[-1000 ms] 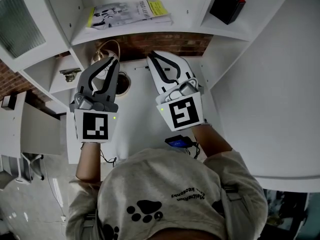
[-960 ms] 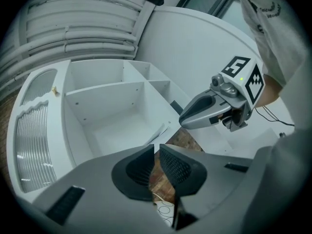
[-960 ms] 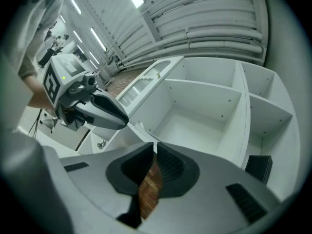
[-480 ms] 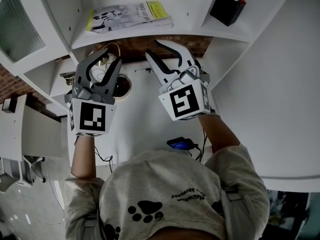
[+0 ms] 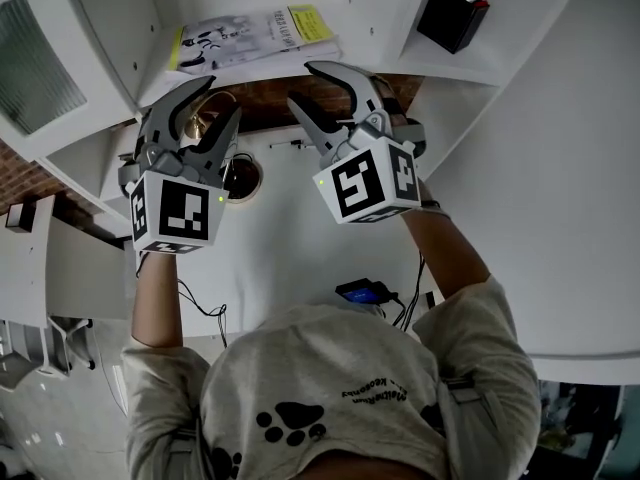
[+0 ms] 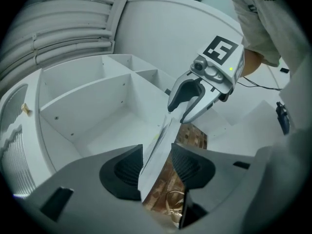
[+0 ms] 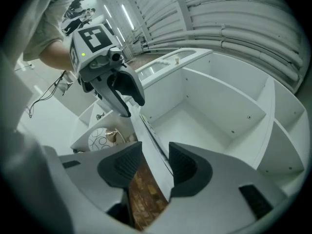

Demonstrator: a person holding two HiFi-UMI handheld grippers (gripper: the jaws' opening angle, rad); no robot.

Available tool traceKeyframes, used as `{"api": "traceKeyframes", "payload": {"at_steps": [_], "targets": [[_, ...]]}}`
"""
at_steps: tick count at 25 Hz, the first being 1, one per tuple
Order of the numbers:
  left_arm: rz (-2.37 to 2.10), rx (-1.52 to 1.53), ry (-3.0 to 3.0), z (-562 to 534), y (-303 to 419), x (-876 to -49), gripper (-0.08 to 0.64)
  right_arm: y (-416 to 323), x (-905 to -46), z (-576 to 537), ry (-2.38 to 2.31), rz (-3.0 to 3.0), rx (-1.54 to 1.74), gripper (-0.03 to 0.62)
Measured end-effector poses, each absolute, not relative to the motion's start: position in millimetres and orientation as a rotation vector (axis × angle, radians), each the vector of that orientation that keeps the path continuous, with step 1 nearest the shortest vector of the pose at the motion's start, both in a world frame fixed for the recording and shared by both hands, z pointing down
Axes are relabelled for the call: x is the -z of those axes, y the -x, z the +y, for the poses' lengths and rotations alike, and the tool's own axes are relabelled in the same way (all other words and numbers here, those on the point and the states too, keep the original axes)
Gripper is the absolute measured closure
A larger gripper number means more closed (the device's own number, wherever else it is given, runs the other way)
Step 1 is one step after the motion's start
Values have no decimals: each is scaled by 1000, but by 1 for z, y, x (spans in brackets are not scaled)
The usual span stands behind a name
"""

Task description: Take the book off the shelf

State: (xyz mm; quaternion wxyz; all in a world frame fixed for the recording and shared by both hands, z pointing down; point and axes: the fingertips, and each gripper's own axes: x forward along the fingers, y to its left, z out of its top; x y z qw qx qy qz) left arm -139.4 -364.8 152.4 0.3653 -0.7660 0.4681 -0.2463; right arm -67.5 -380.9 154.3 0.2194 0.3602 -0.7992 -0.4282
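This looks like a home-style study corner, staged indoors: a white compartmented shelf unit [image 5: 300, 66] with a brick-patterned panel [image 5: 300, 95] behind, a book [image 5: 255, 36], a round patterned ornament [image 7: 100, 140], and a white desk [image 5: 290, 238] trailing cables [image 5: 195, 303].

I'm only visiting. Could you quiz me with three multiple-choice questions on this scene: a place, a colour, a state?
1. Where is the book? A on the floor; B on the desk; C on the white shelf.
2. What colour is the box right of the book? A black; B green; C orange.
3. How is the book? A standing upright; B lying flat, closed; C lying open.
Answers: C, it rests on the shelf board; A, the box is plainly black; B, its closed cover faces up.
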Motion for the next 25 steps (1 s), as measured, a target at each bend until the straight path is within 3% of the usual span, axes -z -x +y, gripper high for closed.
{"api": "traceKeyframes", "payload": {"at_steps": [16,25], "targets": [[1150,891,1856,-411,143,-162,339,80,-161,-411,-870,-2127,1171,383],[1051,1207,1740,-442,145,-188,324,80,-162,-413,-863,-2129,1169,383]]}}
